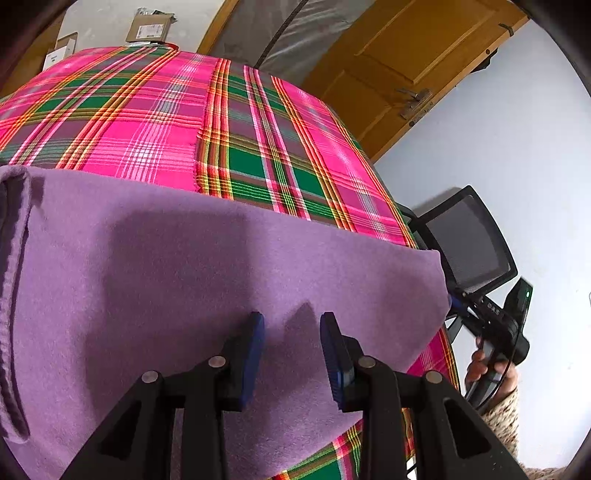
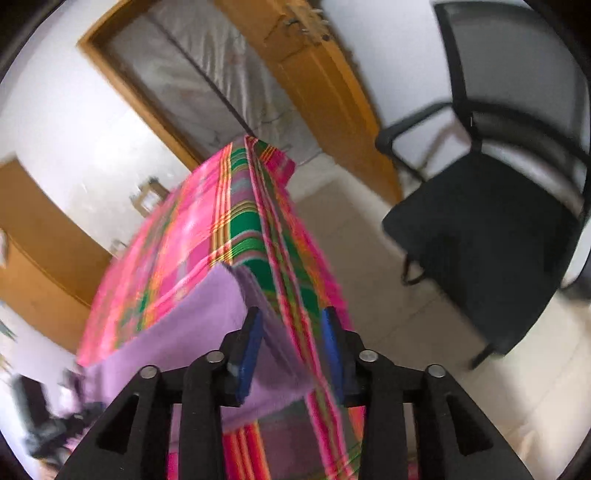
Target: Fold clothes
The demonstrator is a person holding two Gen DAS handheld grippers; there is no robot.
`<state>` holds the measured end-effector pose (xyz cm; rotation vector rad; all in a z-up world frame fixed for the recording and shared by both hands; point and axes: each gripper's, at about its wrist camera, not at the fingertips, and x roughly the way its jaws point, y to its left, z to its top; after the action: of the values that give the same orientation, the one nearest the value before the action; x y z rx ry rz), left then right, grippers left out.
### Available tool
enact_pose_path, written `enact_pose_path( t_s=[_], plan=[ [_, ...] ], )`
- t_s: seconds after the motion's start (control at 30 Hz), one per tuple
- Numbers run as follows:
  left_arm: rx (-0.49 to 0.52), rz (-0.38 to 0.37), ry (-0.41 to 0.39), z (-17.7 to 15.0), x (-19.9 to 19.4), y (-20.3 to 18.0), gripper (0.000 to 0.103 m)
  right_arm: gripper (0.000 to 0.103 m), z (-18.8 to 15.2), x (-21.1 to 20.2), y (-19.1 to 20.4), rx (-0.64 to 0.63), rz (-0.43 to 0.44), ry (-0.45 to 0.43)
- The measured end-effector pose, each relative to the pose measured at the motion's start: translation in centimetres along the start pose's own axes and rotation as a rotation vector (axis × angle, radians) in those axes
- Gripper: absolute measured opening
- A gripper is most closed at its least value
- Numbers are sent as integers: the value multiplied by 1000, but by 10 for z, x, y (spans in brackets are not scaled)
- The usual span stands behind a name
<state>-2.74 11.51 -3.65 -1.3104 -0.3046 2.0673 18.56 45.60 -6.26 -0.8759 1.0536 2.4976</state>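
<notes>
A purple knit garment (image 1: 192, 280) lies flat on the table's pink and green plaid cloth (image 1: 155, 122); its ribbed hem runs down the left side. My left gripper (image 1: 291, 326) hovers over the garment's near part, open, with nothing between its blue pads. In the left wrist view the right gripper (image 1: 458, 302), held by a hand (image 1: 484, 365), sits at the garment's right corner. In the right wrist view the right gripper (image 2: 291, 325) is open and straddles the purple garment (image 2: 207, 325) edge where it hangs over the table side. That view is blurred.
A black mesh office chair (image 2: 491, 236) stands on the tiled floor to the right of the table. A wooden door (image 1: 402, 62) and doorway lie beyond. Cardboard boxes (image 1: 149, 26) sit at the table's far end. The plaid cloth (image 2: 295, 258) drapes over the table's edge.
</notes>
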Motion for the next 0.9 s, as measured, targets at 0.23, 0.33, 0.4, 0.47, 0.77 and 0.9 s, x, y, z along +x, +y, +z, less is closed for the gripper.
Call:
enact_pose_path(
  t_s=[0.23,0.33,0.4,0.47,0.77,0.9],
  plan=[
    [16,4,10,-2,2,-8,32,64,-20,-2,-26,184,121,50],
    [21,3,15,-3,4,-11,32,64,-23,3,-29,236,166,76],
    [22,4,17,-3,5,-13,32,65,-24,7,-30,270,196,92],
    [28,7,19,-4,6,-15,32,65,-25,11,-31,304,227,109],
    [30,12,16,-5,7,-17,32,64,-27,20,-27,364,272,127],
    [32,12,12,-6,7,-17,32,53,-24,14,-20,334,221,93]
  ],
)
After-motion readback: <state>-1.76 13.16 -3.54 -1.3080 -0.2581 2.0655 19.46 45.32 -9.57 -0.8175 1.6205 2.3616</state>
